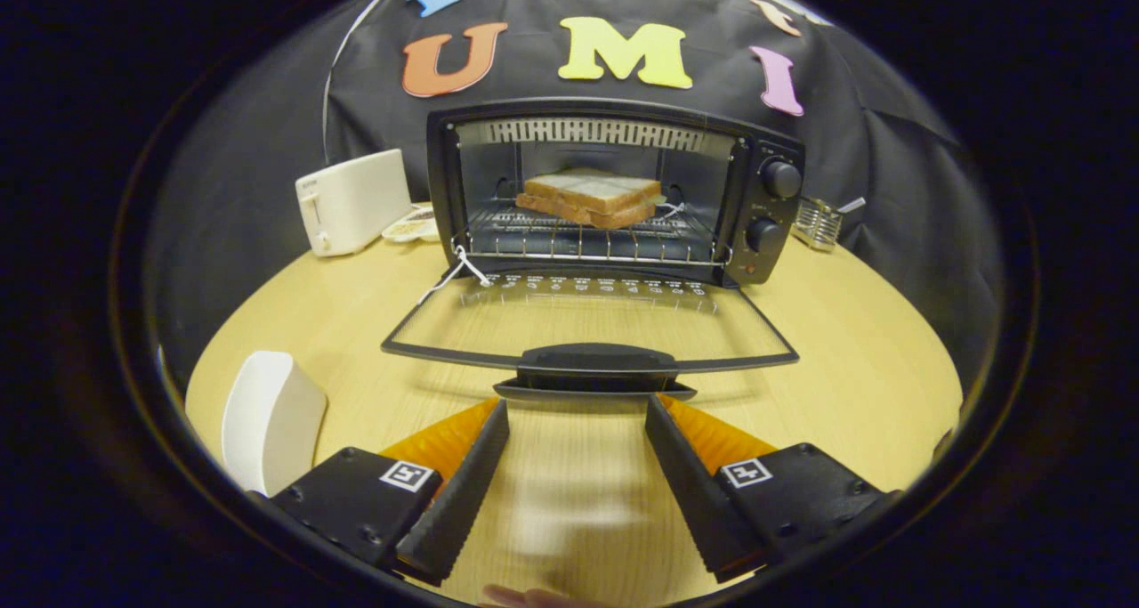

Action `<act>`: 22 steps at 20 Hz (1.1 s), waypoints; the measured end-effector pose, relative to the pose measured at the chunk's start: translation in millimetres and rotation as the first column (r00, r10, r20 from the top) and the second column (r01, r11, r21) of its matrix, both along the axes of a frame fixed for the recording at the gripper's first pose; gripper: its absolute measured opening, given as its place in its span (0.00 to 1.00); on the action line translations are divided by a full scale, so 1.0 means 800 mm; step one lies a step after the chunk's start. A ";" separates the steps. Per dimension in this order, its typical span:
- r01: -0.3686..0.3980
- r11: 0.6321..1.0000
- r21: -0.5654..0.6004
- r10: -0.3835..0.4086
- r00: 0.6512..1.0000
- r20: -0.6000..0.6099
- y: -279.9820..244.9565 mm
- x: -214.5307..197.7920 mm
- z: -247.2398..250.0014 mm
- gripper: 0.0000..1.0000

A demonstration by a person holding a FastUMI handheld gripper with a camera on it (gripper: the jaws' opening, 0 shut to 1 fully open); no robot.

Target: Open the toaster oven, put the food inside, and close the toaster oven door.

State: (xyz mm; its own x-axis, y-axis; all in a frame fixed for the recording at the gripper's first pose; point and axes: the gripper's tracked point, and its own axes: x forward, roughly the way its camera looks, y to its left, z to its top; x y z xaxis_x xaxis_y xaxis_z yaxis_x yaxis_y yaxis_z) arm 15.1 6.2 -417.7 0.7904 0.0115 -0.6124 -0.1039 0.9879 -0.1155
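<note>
My gripper (577, 412) low over wooden table (854, 341), fingers spread wide, nothing between them. Toaster oven (614, 190) ahead, sandwich (592, 197) on rack inside. Glass door (587, 323) lies flat open; its handle (594, 360) just beyond my fingertips. Door likely stiff, hinged, fragile glass; lift by handle's middle.

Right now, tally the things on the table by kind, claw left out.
Toaster oven, door open: 1
Sandwich on its rack: 1
White pop-up toaster: 1
White plate: 1
Small dish: 1
Wire rack: 1
Total: 6
Claw open, just short of the door handle.
</note>
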 end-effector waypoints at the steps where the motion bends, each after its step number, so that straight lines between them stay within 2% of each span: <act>1: 0.015 1.000 0.008 -0.015 1.000 0.006 0.001 0.003 0.001 1.00; 3: 0.051 0.997 0.060 -0.052 0.998 0.025 0.003 0.006 0.006 1.00; 5: 0.050 0.995 0.087 -0.059 0.993 0.100 0.006 0.020 0.018 1.00; 12: 0.033 0.996 0.080 -0.045 0.987 0.156 0.006 0.015 0.032 1.00; 16: -0.006 0.995 0.099 -0.028 0.940 0.340 0.008 0.011 0.067 1.00; 19: -0.005 0.995 0.098 -0.030 0.934 0.356 0.010 0.015 0.063 1.00; 22: -0.015 0.994 0.107 -0.030 0.913 0.406 0.012 0.016 0.079 1.00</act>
